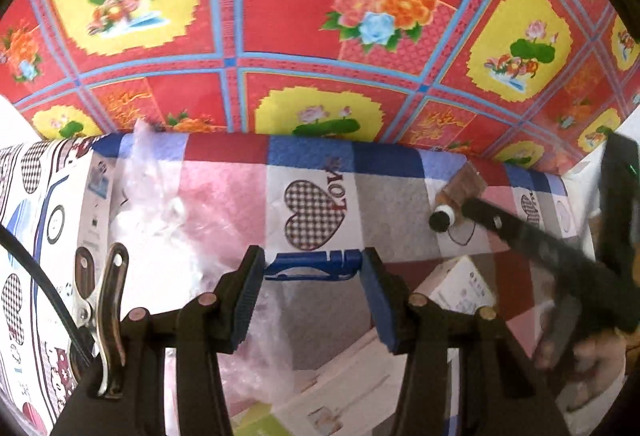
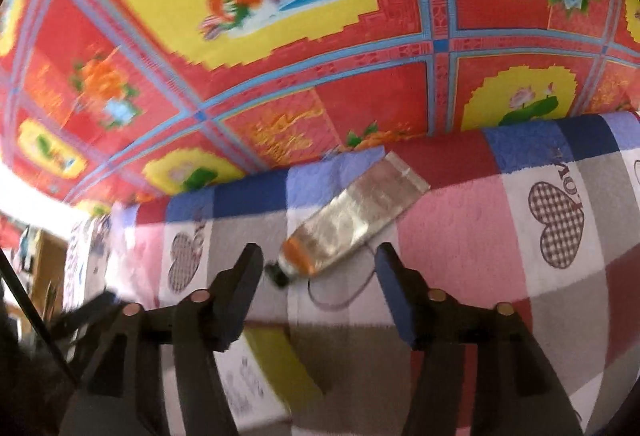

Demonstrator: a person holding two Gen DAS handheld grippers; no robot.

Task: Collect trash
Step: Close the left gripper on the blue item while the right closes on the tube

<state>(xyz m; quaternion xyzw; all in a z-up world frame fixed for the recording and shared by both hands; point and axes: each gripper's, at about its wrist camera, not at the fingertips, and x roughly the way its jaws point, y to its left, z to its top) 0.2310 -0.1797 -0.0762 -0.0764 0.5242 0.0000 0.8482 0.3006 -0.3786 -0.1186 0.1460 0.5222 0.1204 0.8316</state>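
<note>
Surface: patchwork blanket [image 1: 224, 192] in pink, white, grey and blue squares, checked hearts.
Left side: crumpled clear plastic wrap [image 1: 148, 204].
Right side: flattened tube [image 2: 352, 220], black cap, lying diagonally.
Near edge: white cardboard boxes [image 1: 460, 284].

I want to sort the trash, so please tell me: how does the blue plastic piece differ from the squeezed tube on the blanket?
The blue plastic piece is solid blue and rigid-looking; the tube is silvery, flattened and creased, with an orange neck and black cap. The blue piece sits between the open left gripper's fingertips; the tube lies just beyond the open right gripper. Both rest on the checked blanket, ungrasped.
</note>
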